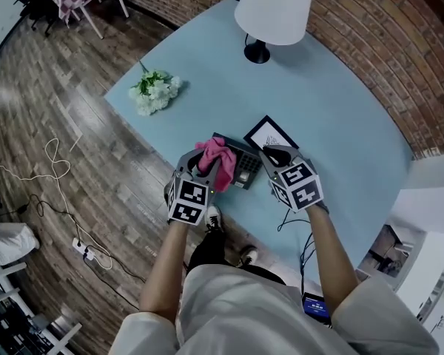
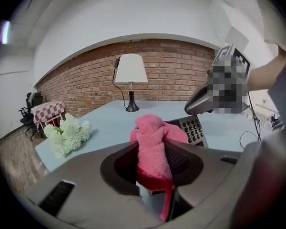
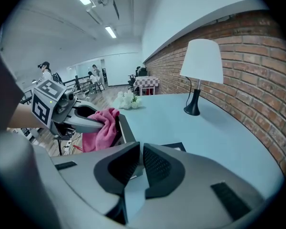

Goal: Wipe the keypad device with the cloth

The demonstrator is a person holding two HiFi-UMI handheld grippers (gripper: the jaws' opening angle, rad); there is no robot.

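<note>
The dark keypad device point(image 1: 246, 168) lies near the front edge of the light blue table point(image 1: 333, 124). A pink cloth point(image 1: 217, 160) covers its left part. My left gripper point(image 1: 207, 163) is shut on that cloth point(image 2: 155, 149), which bulges up between the jaws; the keys point(image 2: 194, 128) show just beyond it. My right gripper point(image 1: 271, 154) hovers at the device's right end with its jaws together and nothing seen between them point(image 3: 139, 159). From the right gripper view, the cloth point(image 3: 101, 128) and the device's edge point(image 3: 122, 128) lie to the left.
A white lamp point(image 1: 272, 9) stands at the table's far side. White flowers point(image 1: 155, 91) lie near the left corner. A black-framed card point(image 1: 270, 133) sits just behind the device. A cable point(image 1: 292, 217) hangs off the front edge, over wooden floor point(image 1: 74, 124).
</note>
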